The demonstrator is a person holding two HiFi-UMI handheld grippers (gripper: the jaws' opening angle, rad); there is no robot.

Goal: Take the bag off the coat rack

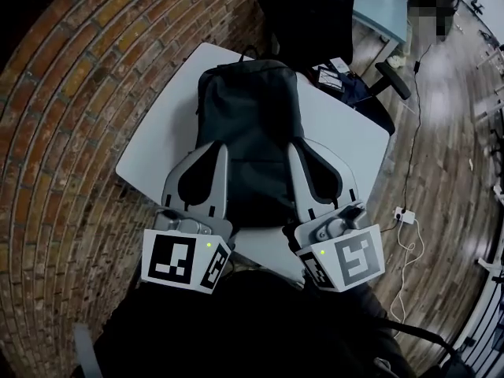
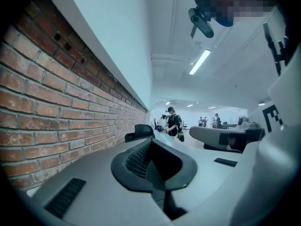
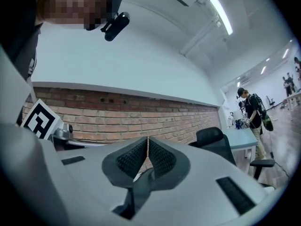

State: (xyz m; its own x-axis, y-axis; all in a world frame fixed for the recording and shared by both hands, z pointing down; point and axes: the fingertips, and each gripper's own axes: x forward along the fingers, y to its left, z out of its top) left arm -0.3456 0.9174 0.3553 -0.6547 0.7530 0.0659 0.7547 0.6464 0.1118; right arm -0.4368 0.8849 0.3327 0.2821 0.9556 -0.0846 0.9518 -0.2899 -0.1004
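A black backpack point(image 1: 250, 124) lies flat on a white table point(image 1: 157, 148). No coat rack shows in any view. Both grippers hover over the backpack's near end and point level. My left gripper point(image 1: 223, 150) is over its left side, my right gripper point(image 1: 294, 148) over its right side. In the left gripper view the left gripper point(image 2: 151, 142) has its pads together with nothing between them. The right gripper point(image 3: 147, 142) is likewise shut on nothing in its own view. Neither gripper view shows the backpack.
A brick wall point(image 1: 71, 132) runs along the table's left side. A black office chair point(image 1: 311, 14) stands behind the table, beside a pale desk point(image 1: 382, 2). Cables and a power strip point(image 1: 405, 215) lie on the wooden floor at right. People point(image 2: 173, 121) stand far off.
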